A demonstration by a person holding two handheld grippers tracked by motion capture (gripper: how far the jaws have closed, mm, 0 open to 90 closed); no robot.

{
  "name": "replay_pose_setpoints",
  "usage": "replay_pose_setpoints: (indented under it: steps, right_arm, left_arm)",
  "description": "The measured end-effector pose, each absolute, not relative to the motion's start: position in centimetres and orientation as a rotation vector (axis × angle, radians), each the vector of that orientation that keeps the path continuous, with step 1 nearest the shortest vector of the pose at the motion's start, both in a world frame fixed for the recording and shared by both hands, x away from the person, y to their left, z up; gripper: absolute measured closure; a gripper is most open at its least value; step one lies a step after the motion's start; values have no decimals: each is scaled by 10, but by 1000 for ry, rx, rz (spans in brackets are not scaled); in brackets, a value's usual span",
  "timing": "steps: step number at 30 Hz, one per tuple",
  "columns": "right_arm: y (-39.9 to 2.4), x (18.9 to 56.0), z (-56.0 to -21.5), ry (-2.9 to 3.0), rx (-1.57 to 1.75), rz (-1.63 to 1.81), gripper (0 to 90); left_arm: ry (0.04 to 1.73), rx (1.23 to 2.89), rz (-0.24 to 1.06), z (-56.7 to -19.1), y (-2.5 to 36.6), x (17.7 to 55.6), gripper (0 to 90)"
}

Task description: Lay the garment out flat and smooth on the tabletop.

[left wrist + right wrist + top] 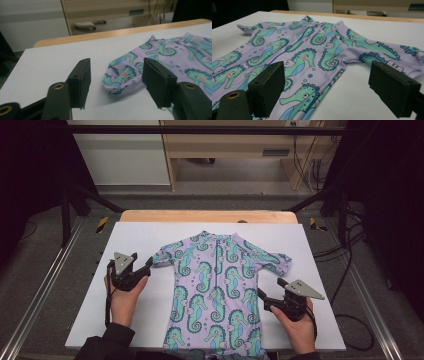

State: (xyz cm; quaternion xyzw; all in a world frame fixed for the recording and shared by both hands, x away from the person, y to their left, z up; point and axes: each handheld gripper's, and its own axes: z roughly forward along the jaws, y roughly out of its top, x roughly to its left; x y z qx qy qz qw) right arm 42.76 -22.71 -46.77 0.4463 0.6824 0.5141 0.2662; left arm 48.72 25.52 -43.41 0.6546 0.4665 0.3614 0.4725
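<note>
Seahorse-print lilac swimsuit point(216, 292) lies flat at the centre of the white worktop point(150, 232), apparently being spread before folding; left gripper point(148, 263) at nine o'clock, right gripper point(261, 293) at four.

Left gripper view: jaws apart, empty, the sleeve cuff point(117, 81) just beyond.

Right gripper view: jaws wide, holding nothing, over the hem side; next comes a fresh pinch.

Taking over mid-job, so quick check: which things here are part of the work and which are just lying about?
In the job:
seahorse-print shirt, spread flat
left gripper, open at the sleeve
right gripper, open beside the shirt's side
white table top

Lying about:
wooden cabinet behind
floor cables
</note>
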Motion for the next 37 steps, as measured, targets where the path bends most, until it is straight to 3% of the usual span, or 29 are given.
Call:
replay_pose_setpoints:
  steps: [17,37]
  right_arm:
    - [-266,418,-462,1760,1122,1399,116]
    - [-267,409,-475,1653,978,1430,72]
  left_arm:
    - [1010,1502,807,-439,290,433,78]
    - [959,1460,742,-458,299,411,35]
